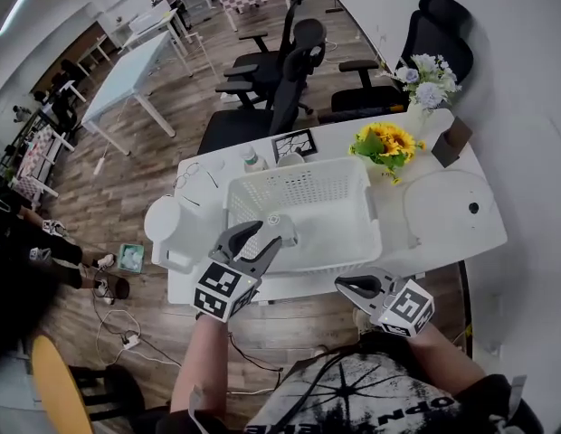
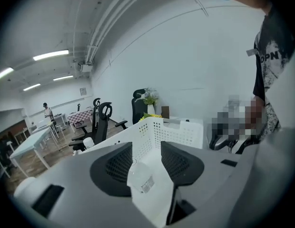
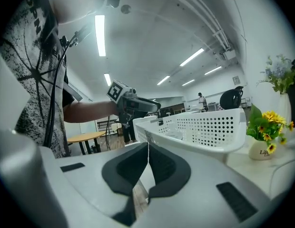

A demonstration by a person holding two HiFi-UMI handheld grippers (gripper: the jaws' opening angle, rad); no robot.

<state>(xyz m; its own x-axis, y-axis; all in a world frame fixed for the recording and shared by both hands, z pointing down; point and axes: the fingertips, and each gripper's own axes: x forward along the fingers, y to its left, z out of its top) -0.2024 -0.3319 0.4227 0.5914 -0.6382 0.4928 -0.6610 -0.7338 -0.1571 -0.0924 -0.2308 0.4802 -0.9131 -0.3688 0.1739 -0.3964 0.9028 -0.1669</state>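
white table (image 1: 425,238) carries a white perforated basket (image 1: 371,215) in the middle. a white jug (image 1: 167,229) sits just beside the basket's left wall and a sunflower pot (image 1: 385,143) near its far right corner. a second bottle (image 1: 251,159) stands behind the far wall.

left gripper (image 1: 273,233) reaches over the basket's near rim. its jaws are partly apart and clamped on a small clear bottle (image 2: 139,177), tilted between the pads. the bottle is up at the near wall, not resting on the basket floor as far as i can tell.

right gripper (image 1: 348,286) hangs at the table's near edge, well apart from the bottle. its jaws are pressed together with nothing in them (image 3: 147,148).

step in hand, my read: bottle held at the basket, not set down. any move from here calls for a firm pinch and clearing the rim, as the bottle sits askew in the pads.
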